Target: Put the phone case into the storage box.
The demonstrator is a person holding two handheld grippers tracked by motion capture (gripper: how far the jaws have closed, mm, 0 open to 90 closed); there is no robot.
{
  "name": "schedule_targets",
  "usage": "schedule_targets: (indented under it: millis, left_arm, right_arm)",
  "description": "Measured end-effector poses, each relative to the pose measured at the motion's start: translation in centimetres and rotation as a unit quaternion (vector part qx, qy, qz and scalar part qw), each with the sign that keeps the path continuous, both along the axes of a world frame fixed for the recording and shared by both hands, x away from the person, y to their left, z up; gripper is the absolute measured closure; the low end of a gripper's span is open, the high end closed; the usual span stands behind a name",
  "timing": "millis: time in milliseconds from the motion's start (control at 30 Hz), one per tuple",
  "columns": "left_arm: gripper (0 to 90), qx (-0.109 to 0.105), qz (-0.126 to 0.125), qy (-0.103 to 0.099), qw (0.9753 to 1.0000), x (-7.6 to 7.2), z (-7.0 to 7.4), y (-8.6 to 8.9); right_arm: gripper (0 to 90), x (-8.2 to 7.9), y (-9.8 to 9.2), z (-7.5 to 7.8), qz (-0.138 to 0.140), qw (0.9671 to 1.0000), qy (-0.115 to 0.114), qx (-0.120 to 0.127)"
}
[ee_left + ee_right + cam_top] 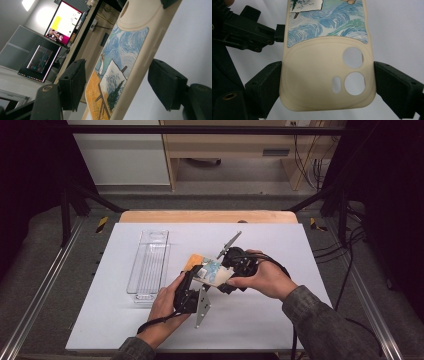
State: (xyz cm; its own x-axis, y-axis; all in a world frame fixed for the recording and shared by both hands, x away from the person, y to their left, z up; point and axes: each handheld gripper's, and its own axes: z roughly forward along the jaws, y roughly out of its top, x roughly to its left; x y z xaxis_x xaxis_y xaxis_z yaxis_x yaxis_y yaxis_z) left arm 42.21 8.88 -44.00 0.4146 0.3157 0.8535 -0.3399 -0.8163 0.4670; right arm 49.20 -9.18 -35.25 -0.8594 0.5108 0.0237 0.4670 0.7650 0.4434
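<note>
Showing case (327, 65) cam holes, R view

Between the fingers (265, 86) of the right gripper (325, 85), the phone case (325, 62) runs off the top edge, its painted picture cut short. In the left gripper view the case (117, 75) leaves both top and bottom edges, so whether the left gripper (120, 87) pinches it can't be told. From above, hands cover most of the case (212, 272).

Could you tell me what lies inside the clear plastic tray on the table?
The clear plastic tray looks empty, its ribbed bottom showing through; a hand covers its near corner.
</note>
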Motion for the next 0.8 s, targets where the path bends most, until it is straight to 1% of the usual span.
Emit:
schedule_targets:
  millis: [200,300,533,700,800]
  left_arm:
    - [40.0,0.008,0.000,-0.009,0.9999,-0.02,0.02,-0.05]
    - [42.0,0.014,0.000,-0.013,0.9998,-0.08,-0.02,-0.13]
    - [51.9,0.021,-0.002,-0.020,0.9996,-0.19,0.05,-0.16]
    - [61.6,0.028,-0.004,-0.025,0.9993,-0.32,0.11,-0.10]
    - [64.8,0.032,-0.004,-0.029,0.9990,-0.39,0.18,-0.09]
  right_arm:
    - [12.1,-0.08,0.12,0.10,0.000,1.0000,0.001,0.001]
    - [12.1,-0.05,0.10,0.13,0.000,1.0000,0.001,0.001]
    - [11.9,-0.07,0.31,0.24,-0.001,1.0000,0.001,0.002]
    - [11.7,0.03,0.39,0.53,0.001,1.0000,-0.002,0.003]
    - [11.5,0.06,0.41,0.64,-0.001,1.0000,-0.001,0.005]
